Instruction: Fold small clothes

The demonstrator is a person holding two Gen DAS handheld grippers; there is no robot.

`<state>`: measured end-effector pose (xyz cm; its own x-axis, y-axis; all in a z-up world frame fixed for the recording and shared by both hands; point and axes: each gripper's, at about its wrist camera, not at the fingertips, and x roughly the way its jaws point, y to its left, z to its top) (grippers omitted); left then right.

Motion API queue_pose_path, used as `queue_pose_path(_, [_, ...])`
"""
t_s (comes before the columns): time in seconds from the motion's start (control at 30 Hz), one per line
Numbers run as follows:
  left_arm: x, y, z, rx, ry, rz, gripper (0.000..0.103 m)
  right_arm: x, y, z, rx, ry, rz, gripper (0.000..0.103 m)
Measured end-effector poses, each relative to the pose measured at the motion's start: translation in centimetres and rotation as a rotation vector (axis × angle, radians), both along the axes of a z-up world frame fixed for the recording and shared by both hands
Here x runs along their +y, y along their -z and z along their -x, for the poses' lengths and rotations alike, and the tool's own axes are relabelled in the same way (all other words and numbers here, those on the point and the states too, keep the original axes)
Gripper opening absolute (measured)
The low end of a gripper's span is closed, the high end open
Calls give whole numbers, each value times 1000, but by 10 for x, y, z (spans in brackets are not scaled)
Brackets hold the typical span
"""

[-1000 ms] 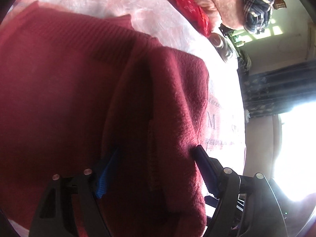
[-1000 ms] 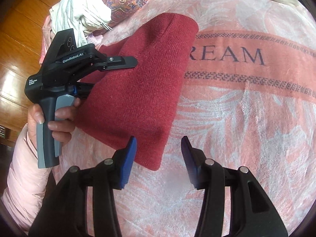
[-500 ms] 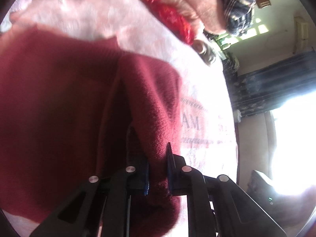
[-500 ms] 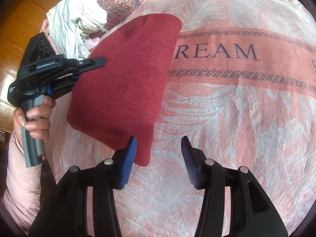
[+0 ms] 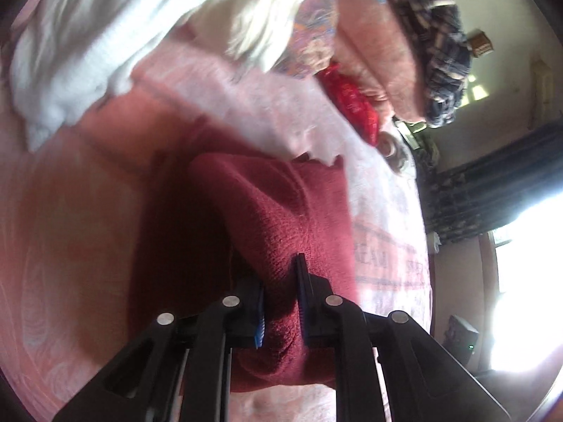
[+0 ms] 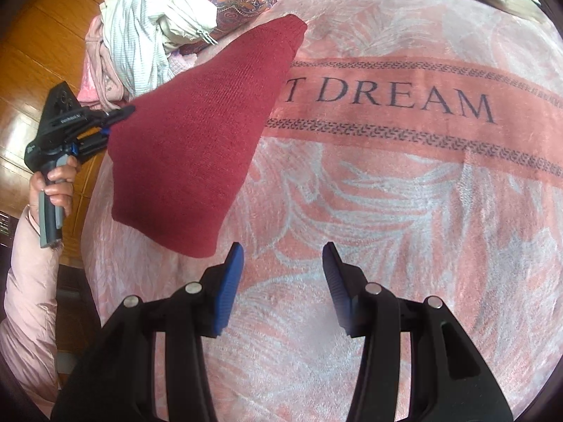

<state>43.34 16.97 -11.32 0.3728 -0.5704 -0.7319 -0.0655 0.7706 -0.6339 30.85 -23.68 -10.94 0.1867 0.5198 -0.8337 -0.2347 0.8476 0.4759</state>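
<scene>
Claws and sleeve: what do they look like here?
Both claws are black, angular frames with silver rivets and blue ribbed pads: right claw, left claw. The left has a grey-and-black pistol handle and small white lettering. The person wears a puffy pale pink sleeve.

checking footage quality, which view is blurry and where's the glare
Left wrist view: motion blur smears the white clothes and blanket; window glare blows out the right edge; the red sweater near the fingers stays fairly sharp. Right wrist view: sharp, evenly lit, fisheye bending the blanket lettering.

One dark red knit garment [image 6: 197, 140], two tools, one patterned pink blanket [image 6: 387, 211].
</scene>
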Motion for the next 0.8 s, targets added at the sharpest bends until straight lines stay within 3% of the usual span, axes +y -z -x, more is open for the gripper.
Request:
queue_pose_path(0.1, [-14, 15, 1, 0, 22, 29, 15, 6, 3, -1, 15, -4, 0, 47])
queue_pose_path(0.27, [-76, 19, -1, -28, 124, 96, 15, -1, 2, 1, 14, 7, 31, 47])
queue_pose_path(0.4, [-136, 32, -3, 8, 240, 54, 18, -19, 4, 2, 26, 44, 44, 47])
queue_pose_path(0.5, [-157, 43, -1, 48, 258, 30, 25, -27, 5, 3, 26, 49, 45, 47])
queue_pose_path(0.53, [-157, 41, 0, 44, 251, 29, 27, -29, 4, 4, 21, 46, 44, 47])
queue_pose_path(0.6, [-151, 33, 1, 38, 236, 8, 47, -31, 4, 3, 15, 43, 43, 48])
queue_pose_path(0.63, [-144, 25, 1, 23, 211, -7, 62, -32, 4, 2, 13, 43, 43, 48])
queue_pose_path(0.7, [-129, 14, 3, -25, 180, -21, 68, -32, 3, 0, 2, 41, 41, 48])
queue_pose_path(0.8, [-115, 12, -1, -22, 164, -56, 70, -24, 0, -6, -6, 36, 16, 48])
